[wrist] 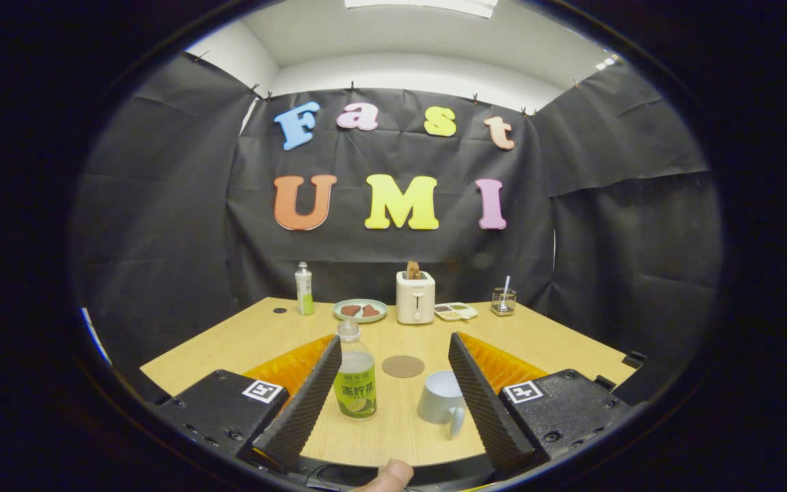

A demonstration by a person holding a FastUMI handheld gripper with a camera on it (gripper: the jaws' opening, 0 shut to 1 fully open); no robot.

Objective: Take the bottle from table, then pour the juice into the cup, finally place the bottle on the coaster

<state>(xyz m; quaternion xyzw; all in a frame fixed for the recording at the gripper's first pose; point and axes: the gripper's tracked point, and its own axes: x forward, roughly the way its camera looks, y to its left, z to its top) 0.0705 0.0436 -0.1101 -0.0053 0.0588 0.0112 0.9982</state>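
A clear bottle [354, 374] with a green label and no cap stands upright on the wooden table [564, 345], just inside my left finger. A pale blue cup [443, 402] with a handle stands beside my right finger. Beyond the two of them lies a round brown coaster [403, 366], flat on the table. My gripper [393, 348] is open, its ribbed black fingers [311, 396] spread wide on either side of the bottle and cup. Neither finger presses on anything.
At the table's far edge stand a second green-white bottle [304, 289], a plate with food [360, 310], a white toaster [415, 296], a small divided tray [456, 311] and a wire holder [503, 301]. A fingertip [387, 476] shows below the fingers.
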